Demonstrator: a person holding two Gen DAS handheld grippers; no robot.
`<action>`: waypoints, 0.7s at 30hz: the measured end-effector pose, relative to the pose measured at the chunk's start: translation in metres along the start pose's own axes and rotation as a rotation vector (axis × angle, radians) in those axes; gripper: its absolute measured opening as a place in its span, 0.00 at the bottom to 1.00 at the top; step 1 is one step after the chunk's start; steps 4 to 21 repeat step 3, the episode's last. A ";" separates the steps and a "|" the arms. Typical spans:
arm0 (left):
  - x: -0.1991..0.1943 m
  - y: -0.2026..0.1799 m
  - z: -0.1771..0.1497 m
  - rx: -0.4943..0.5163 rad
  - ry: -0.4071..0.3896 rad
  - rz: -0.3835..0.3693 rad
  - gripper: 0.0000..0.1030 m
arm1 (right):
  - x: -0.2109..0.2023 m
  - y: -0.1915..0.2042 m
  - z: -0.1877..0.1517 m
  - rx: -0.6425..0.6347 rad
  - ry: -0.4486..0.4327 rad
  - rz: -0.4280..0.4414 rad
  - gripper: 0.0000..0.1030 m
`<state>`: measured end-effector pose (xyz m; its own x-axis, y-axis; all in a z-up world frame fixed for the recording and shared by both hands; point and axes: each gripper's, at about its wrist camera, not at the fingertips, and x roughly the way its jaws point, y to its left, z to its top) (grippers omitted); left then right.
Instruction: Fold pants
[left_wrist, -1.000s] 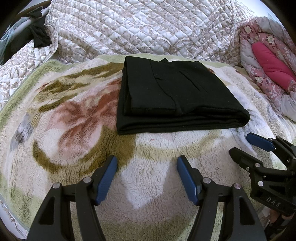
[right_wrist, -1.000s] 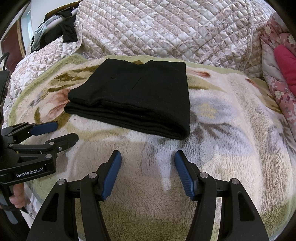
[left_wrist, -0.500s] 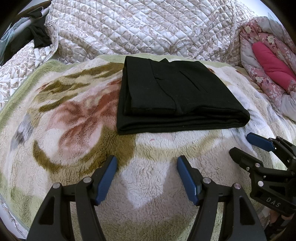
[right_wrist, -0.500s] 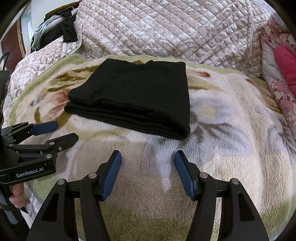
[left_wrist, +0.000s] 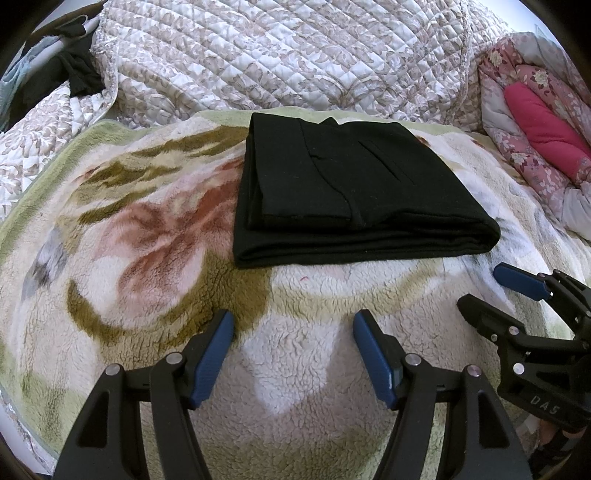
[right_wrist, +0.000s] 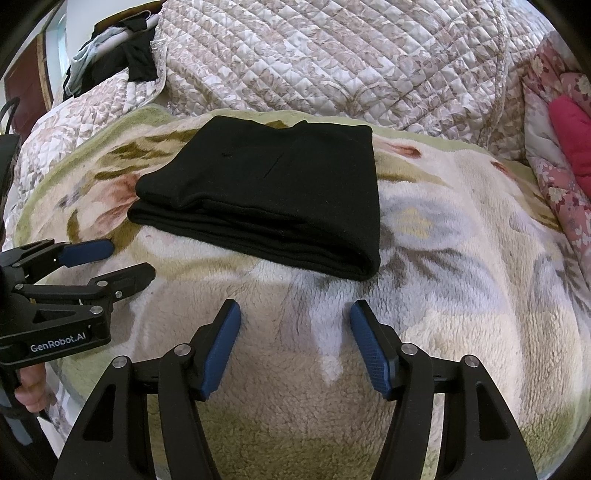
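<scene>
Left wrist view: black pants (left_wrist: 354, 192) lie folded into a flat rectangle on a fleecy floral blanket (left_wrist: 147, 258), with a quilted beige bedspread (left_wrist: 295, 55) bunched behind and a pink floral quilt (left_wrist: 535, 122) to the right. The left gripper (left_wrist: 293, 334) hovers just in front of the pants with its blue-padded fingers spread wide and holding nothing. Beside it, the right gripper (right_wrist: 295, 321) also hangs over the blanket near the pants' folded edge, its fingers (right_wrist: 223, 343) wide apart and holding nothing.
</scene>
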<state>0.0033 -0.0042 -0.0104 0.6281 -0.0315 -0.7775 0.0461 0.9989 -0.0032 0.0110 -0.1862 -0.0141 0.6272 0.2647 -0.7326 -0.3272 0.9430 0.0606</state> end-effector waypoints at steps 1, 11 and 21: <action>0.000 0.001 -0.001 -0.001 -0.002 0.001 0.68 | 0.002 -0.001 0.000 -0.011 -0.014 -0.006 0.65; -0.001 0.003 -0.002 0.001 -0.006 0.004 0.68 | 0.004 -0.002 0.001 -0.013 -0.024 -0.007 0.69; -0.001 0.003 -0.002 0.001 -0.006 0.004 0.68 | 0.004 -0.002 0.001 -0.013 -0.024 -0.007 0.69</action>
